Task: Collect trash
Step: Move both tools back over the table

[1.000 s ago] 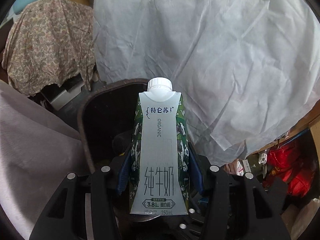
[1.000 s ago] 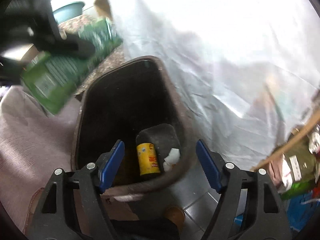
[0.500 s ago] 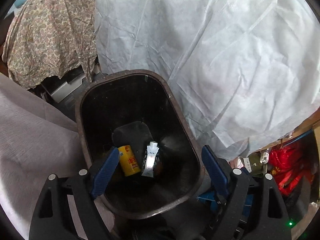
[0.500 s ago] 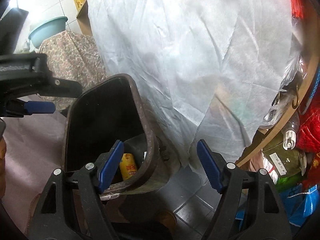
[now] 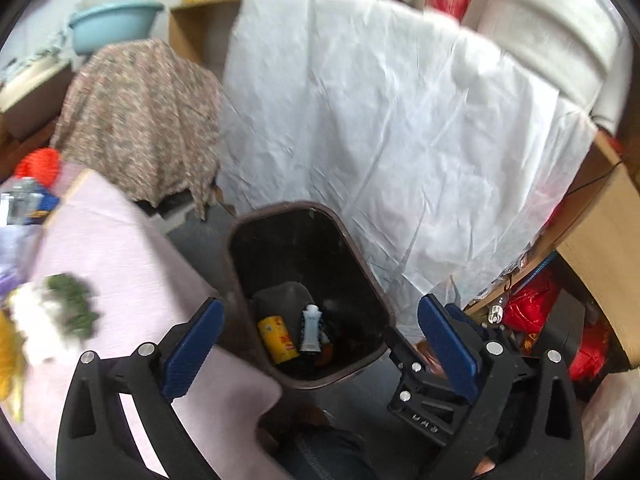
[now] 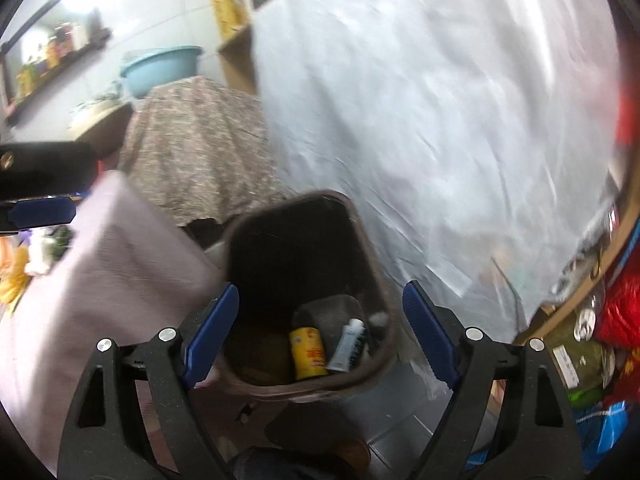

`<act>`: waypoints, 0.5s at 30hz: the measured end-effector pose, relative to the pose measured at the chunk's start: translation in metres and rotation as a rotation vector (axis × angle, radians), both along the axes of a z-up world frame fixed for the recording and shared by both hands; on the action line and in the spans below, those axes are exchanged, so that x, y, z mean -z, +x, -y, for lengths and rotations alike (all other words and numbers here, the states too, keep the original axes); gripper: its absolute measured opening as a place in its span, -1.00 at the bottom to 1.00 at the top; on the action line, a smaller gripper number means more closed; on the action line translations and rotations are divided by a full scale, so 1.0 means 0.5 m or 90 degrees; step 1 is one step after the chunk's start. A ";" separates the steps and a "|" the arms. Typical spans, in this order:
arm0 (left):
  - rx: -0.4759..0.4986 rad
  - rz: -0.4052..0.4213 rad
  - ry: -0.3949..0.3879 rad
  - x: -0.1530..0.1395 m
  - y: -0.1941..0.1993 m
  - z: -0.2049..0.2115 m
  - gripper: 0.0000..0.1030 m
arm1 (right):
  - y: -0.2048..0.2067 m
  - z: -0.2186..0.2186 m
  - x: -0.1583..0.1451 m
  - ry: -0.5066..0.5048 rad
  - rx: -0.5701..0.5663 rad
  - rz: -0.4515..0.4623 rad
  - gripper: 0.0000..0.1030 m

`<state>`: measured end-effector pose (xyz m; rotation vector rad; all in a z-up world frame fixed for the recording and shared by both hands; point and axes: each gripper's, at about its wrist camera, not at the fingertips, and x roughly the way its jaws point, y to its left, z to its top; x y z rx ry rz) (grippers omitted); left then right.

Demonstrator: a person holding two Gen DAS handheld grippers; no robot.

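A dark brown trash bin [image 5: 236, 280] [image 6: 380, 288] stands on the floor below both grippers. At its bottom lie a yellow can [image 5: 278, 340] [image 6: 308, 352] and a white and green milk carton [image 5: 312, 328] [image 6: 348, 344]. My left gripper [image 5: 320, 336] hangs above the bin with its jaws still opening wide and nothing between them. My right gripper [image 6: 320, 324] is also above the bin, jaws opening, with nothing held. In the right wrist view, a blue pad of the left gripper [image 6: 40, 212] shows at the left edge.
A table with a pink cloth [image 5: 120, 264] [image 6: 112, 264] stands left of the bin, with green, white and yellow scraps [image 5: 52, 316] at its far left. A white sheet [image 5: 380, 120] hangs behind the bin. A floral cloth [image 5: 140, 120], a blue basin [image 5: 108, 24] and red bags [image 5: 528, 312] surround it.
The left gripper let go of the milk carton, which fell into the bin beside the yellow can. Both grippers then rose and drew back, and the pink table came into view.
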<state>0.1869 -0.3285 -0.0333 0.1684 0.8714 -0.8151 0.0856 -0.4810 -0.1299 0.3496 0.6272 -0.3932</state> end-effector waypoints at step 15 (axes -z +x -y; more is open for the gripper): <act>-0.158 0.134 0.024 -0.055 -0.063 -0.328 0.89 | 0.067 -0.238 -0.136 0.006 -0.288 0.065 0.77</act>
